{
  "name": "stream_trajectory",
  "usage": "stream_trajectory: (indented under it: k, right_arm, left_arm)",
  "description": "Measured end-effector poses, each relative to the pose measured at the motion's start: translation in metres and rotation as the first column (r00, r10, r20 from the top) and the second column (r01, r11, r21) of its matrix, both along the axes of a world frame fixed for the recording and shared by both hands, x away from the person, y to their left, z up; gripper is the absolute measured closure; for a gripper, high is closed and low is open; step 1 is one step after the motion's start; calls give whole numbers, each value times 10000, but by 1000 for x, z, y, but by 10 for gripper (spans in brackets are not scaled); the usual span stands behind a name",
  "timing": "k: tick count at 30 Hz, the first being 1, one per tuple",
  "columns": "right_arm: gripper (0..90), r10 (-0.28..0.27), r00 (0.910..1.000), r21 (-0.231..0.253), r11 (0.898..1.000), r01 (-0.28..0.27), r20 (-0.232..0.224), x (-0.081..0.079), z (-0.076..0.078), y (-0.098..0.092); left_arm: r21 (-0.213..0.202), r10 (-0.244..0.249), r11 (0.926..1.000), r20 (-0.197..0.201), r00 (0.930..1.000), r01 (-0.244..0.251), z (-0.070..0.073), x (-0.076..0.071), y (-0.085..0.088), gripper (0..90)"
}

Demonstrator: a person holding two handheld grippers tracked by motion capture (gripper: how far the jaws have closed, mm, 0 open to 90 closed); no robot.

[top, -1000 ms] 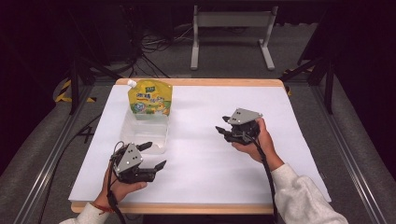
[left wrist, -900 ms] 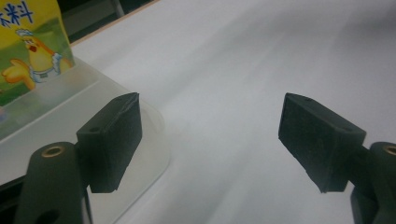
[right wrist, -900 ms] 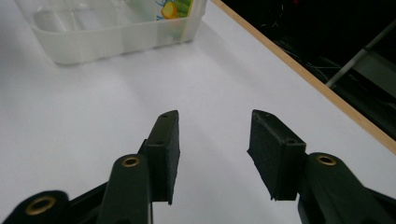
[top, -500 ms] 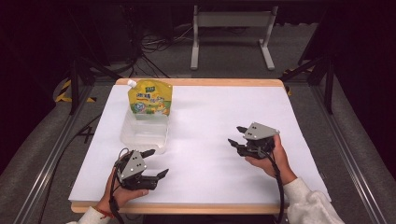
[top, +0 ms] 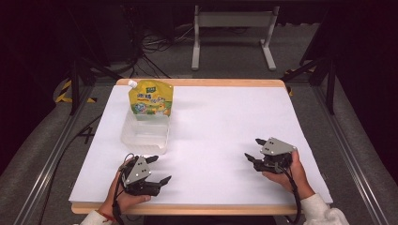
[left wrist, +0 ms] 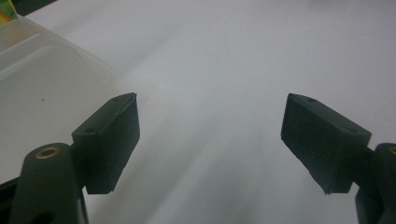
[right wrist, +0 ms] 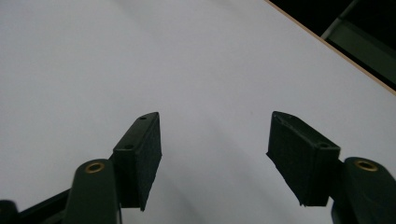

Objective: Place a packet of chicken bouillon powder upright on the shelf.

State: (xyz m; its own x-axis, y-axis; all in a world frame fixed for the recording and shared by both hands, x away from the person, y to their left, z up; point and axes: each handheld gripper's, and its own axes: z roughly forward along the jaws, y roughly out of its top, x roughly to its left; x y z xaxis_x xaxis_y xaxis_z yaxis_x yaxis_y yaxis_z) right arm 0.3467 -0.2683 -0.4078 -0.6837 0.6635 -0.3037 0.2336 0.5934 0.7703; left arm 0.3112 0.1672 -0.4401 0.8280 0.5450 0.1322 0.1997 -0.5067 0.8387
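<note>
Two hand-held grippers rest low over the near edge of a white-covered table (top: 220, 122), well apart from each other and from the goods at the far left. The left gripper (top: 157, 169) sits at the near left with its jaws spread wide and nothing between them; the clear plastic container (top: 145, 133) lies just beyond it, its frosted corner showing in the left gripper view (left wrist: 42, 60). The right gripper (top: 253, 150) is at the near right, jaws apart and just been opening, with only bare white surface between them in the right gripper view.

Behind the container, touching its far rim, stands a yellow spouted pouch (top: 151, 97), upright with its printed face toward the person, seemingly set there so it can be grasped and tipped over the tub. Its green label panel and lettering are too small to read; no brand can be made out. Both hands appear poised to start, neither touching anything.
</note>
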Motion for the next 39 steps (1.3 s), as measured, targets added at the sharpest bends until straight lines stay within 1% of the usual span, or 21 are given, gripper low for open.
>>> stream_trajectory:
  k: [1, 5, 8, 9, 12, 13, 15, 16, 17, 18, 21, 23, 24, 26, 28, 29, 30, 31, 33, 34, 39]
  right_arm:
    - [334, -33, 10000, 20, 10000, 33, -5, -2, -1, -4]
    - [296, -154, 9999, 91, 9998, 155, -57, -10, -7, -15]
    - [263, -250, 9997, 32, 9997, 250, -31, -17, -12, -24]
    - [261, -333, 9994, 44, 9994, 333, 30, -19, -13, -27]
    - [241, -675, 9977, 117, 9977, 675, -16, -26, -17, -38]
    - [241, -675, 9977, 117, 9977, 675, -16, -26, -17, -38]
    - [228, -873, 9962, 118, 9961, 874, -73, -30, -20, -46]
    - [221, -996, 9950, 127, 9949, 997, -65, -32, -21, -49]
    - [217, -1192, 9928, 257, 9925, 1194, -99, -35, -22, -55]
    - [208, -1285, 9915, 267, 9913, 1290, -204, -37, -22, -59]
    - [193, -1612, 9867, 332, 9863, 1618, -205, -42, -23, -71]
    - [182, -1988, 9797, 495, 9786, 1999, -273, -47, -24, -80]
    - [182, -1988, 9797, 495, 9786, 1999, -273, -47, -24, -80]
    - [174, -2257, 9737, 563, 9722, 2272, -328, -52, -25, -88]
    - [163, -2349, 9715, 515, 9703, 2362, -310, -55, -24, -91]
    - [157, -2392, 9705, 489, 9694, 2405, -304, -56, -24, -92]
    - [156, -2366, 9711, 472, 9702, 2379, -313, -58, -25, -92]
    - [155, -2365, 9711, 478, 9701, 2379, -325, -59, -26, -92]
    - [154, -2372, 9709, 451, 9701, 2386, -341, -60, -27, -92]
    - [152, -2313, 9719, 391, 9717, 2330, -439, -61, -30, -91]
    - [141, -2332, 9714, 305, 9716, 2347, -442, -64, -32, -89]
  left_arm:
    - [48, -4, 10000, 42, 10000, 4, 0, 0, 0, 199]
    - [-82, 31, 10000, 12, 10000, -31, 0, -1, 1, 192]
    - [-15, 5, 10000, 39, 10000, -5, -1, 0, 2, 187]
    - [-32, -6, 10000, 29, 10000, 6, -1, 0, 3, 185]
    - [-38, -19, 10000, 1, 10000, 19, -2, 2, 4, 180]
    - [-38, -19, 10000, 1, 10000, 19, -2, 2, 4, 178]
    - [-50, -51, 10000, -30, 10000, 51, -2, 2, 4, 177]
    - [-74, -63, 10000, -47, 10000, 62, -3, 2, 4, 174]
    - [-60, -38, 10000, -87, 10000, 38, -3, 3, 4, 171]
    - [-36, -39, 10000, -105, 9999, 38, -3, 3, 4, 168]
    - [-11, -33, 10000, -109, 9999, 33, -4, 3, 6, 161]
    - [-60, -12, 10000, -151, 9999, 11, -4, 3, 8, 153]
    - [-60, -12, 10000, -151, 9999, 11, -4, 3, 8, 150]
    - [-143, 69, 9999, -225, 9997, -72, -5, 4, 11, 147]
    - [-102, 146, 9998, -265, 9995, -149, -5, 5, 11, 141]
    - [-147, 156, 9998, -223, 9996, -159, -4, 5, 11, 139]
    - [-147, 156, 9998, -223, 9996, -159, -4, 5, 11, 138]
    - [-285, 135, 9995, -213, 9997, -141, -3, 5, 9, 137]
    - [-276, 99, 9996, -216, 9997, -105, -3, 5, 9, 133]
    - [-145, 43, 9999, -135, 9999, -45, -3, 6, 6, 129]
    - [-205, -54, 9998, -186, 9998, 50, -3, 7, 5, 125]
